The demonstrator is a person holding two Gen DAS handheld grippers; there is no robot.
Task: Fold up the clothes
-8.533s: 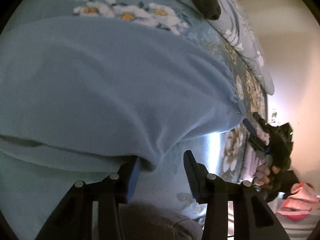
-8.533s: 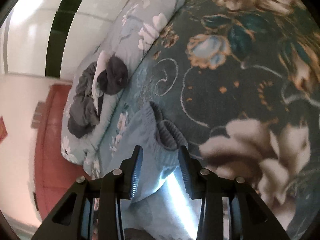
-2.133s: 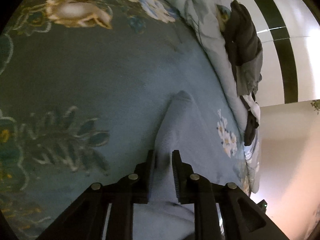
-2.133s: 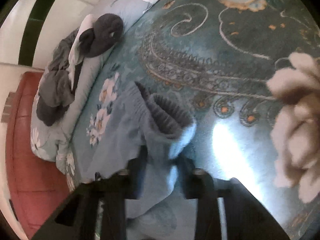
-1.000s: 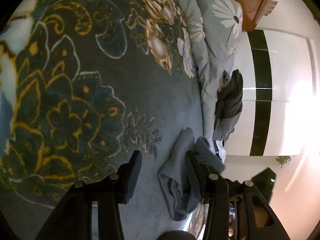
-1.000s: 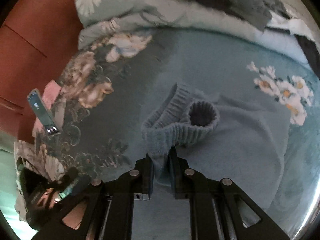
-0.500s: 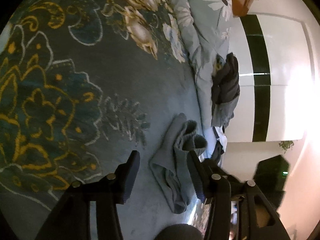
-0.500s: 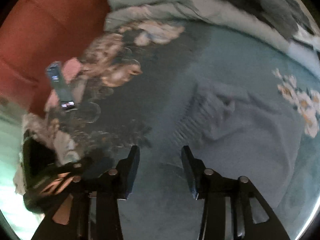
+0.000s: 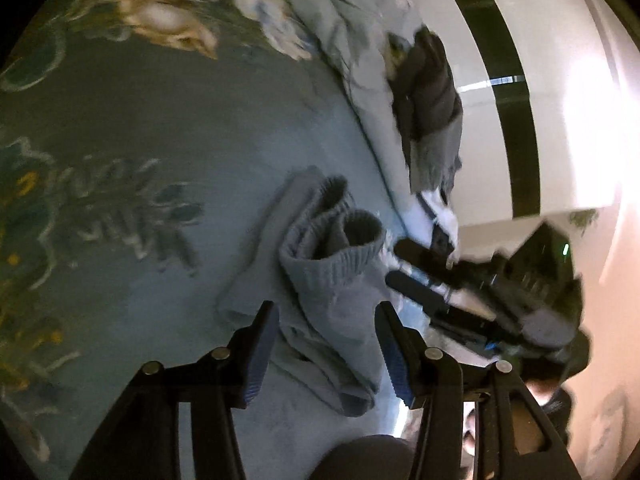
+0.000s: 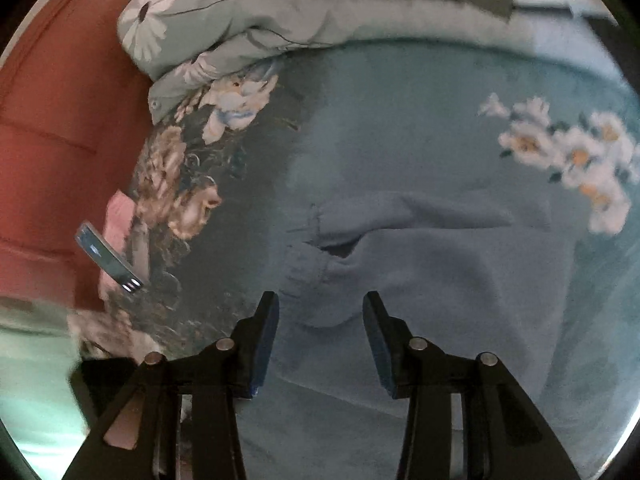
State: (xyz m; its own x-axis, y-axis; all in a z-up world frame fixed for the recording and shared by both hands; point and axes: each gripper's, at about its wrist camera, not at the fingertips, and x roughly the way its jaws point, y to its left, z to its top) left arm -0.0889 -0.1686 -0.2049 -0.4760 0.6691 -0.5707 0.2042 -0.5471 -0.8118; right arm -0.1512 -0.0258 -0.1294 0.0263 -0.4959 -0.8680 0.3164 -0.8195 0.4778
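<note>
We see the left gripper [image 9: 326, 342] with its jaws apart and nothing pressed between the blue pads; the grey-blue knitted garment [image 9: 320, 288] lies on the bed beyond and partly between the two fingers, bunched up, its ribbed cuff [image 9: 352, 240] standing open toward the far side. In that same view the right gripper [image 9: 416, 276] reaches in from the right, just beside the garment's right edge, held by a hand [image 9: 532, 392] at the lower right. From the right wrist view, the right gripper [image 10: 320, 322] also has its jaws apart and empty, and the garment [image 10: 400, 248] spreads flat ahead of them, a ribbed hem [image 10: 300, 272] lying just beyond the left finger and a small dark opening in the fabric a little farther on. The garment rests on a bedspread [image 9: 120, 140] of dark teal with flower patterns, white daisies [image 10: 568, 160] printed to the right. A pale folded quilt [image 10: 240, 32] runs along the far edge, with dark clothes [image 9: 432, 92] heaped on it. At the left of the right wrist view a small flat device [image 10: 108, 258] lies near the bed's edge, against a red-brown headboard [image 10: 52, 140]. Behind the quilt stands a white wall with a dark stripe [image 9: 504, 92].
</note>
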